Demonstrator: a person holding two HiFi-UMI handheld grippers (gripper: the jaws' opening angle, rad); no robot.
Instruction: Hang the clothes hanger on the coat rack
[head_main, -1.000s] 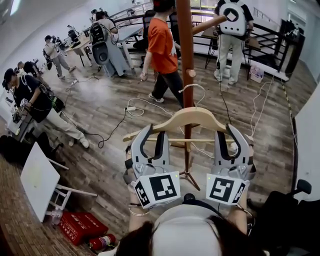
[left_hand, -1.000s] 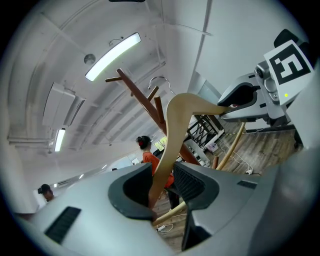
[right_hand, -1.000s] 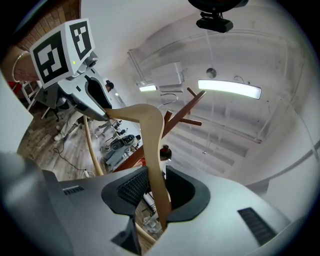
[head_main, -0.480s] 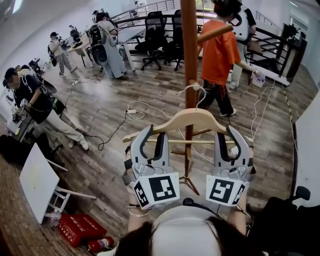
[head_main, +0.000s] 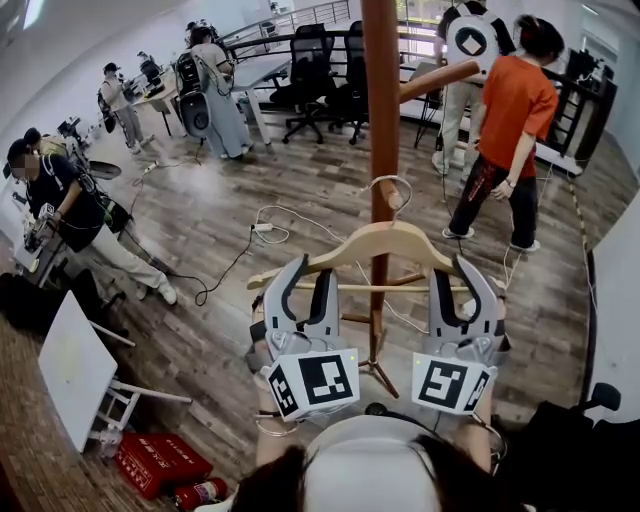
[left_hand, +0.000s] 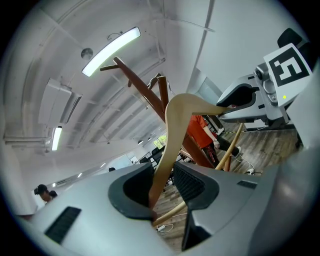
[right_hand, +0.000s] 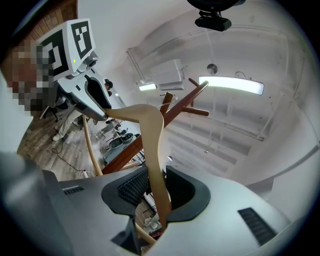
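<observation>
In the head view a pale wooden clothes hanger (head_main: 385, 243) is held level just in front of the brown coat rack pole (head_main: 380, 90). Its wire hook (head_main: 388, 187) overlaps a short knobbed peg on the pole; I cannot tell whether it rests there. My left gripper (head_main: 300, 272) is shut on the hanger's left arm, my right gripper (head_main: 461, 272) on its right arm. The left gripper view shows the hanger arm (left_hand: 172, 135) pinched between the pads (left_hand: 192, 182), with the rack's upper pegs (left_hand: 142, 87) beyond. The right gripper view shows the other arm (right_hand: 152, 150) clamped likewise.
A long peg (head_main: 440, 78) juts right from the pole higher up. The rack's tripod foot (head_main: 378, 368) stands just ahead of me. A person in orange (head_main: 512, 130) stands behind right, with other people at the left. Cables (head_main: 270, 222), a white board (head_main: 75, 360) and a red box (head_main: 160, 458) lie about.
Both grippers and the hanger have drawn closer to the pole; the short peg now sits at the hook. The person in orange walked from the pole's left to its right.
</observation>
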